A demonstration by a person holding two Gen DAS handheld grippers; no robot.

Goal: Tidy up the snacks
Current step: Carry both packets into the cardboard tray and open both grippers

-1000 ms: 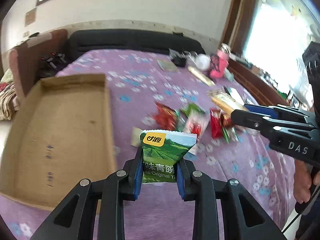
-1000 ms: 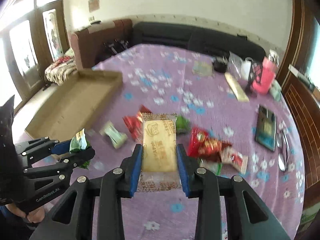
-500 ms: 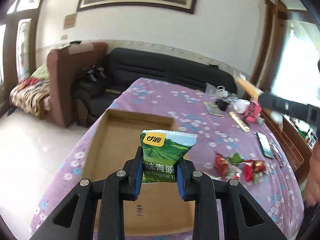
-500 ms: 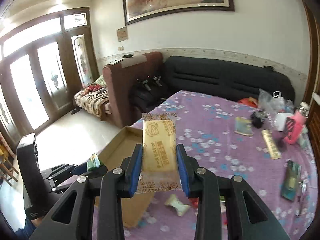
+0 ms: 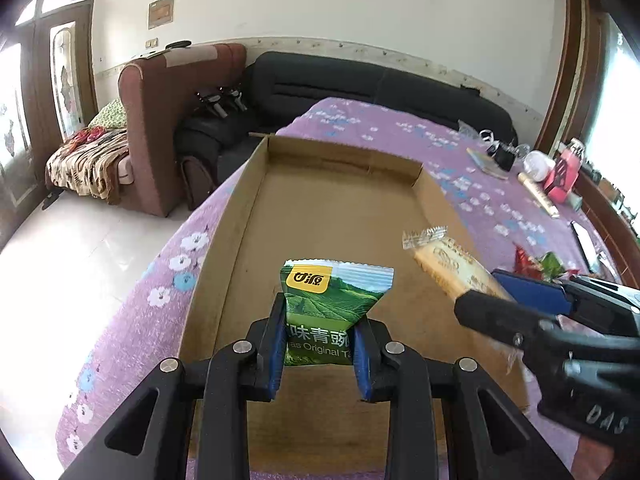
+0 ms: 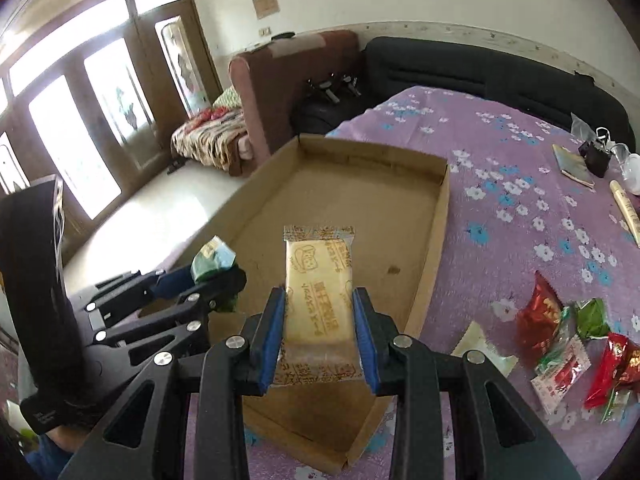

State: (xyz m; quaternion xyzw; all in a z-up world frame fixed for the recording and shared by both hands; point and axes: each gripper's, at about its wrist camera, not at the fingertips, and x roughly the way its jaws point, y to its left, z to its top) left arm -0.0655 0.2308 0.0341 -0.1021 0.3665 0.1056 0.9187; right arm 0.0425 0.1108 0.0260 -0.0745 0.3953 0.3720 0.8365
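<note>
My left gripper [image 5: 318, 344] is shut on a green tea snack packet [image 5: 334, 308] and holds it above the near end of a shallow cardboard tray [image 5: 340, 200]. My right gripper [image 6: 318, 336] is shut on a yellow biscuit packet [image 6: 318, 296] and holds it above the same tray [image 6: 434, 248], near its right wall. The right gripper [image 5: 516, 296] with the biscuit packet [image 5: 452, 266] shows at the right of the left wrist view. The left gripper [image 6: 208, 284] with the green packet [image 6: 212, 260] shows at the left of the right wrist view. The tray's bare floor holds nothing.
The tray lies on a purple flowered tablecloth [image 6: 520, 168]. Several loose red and green snack packets [image 6: 568, 336] lie right of the tray. A phone [image 5: 584, 240], a pink bottle [image 5: 562, 176] and small items sit at the far right. A sofa [image 5: 360, 80] stands behind the table.
Both grippers have swung from the snack pile to the tray and now hang over it, each still holding its packet. The right gripper has come in close beside the left.
</note>
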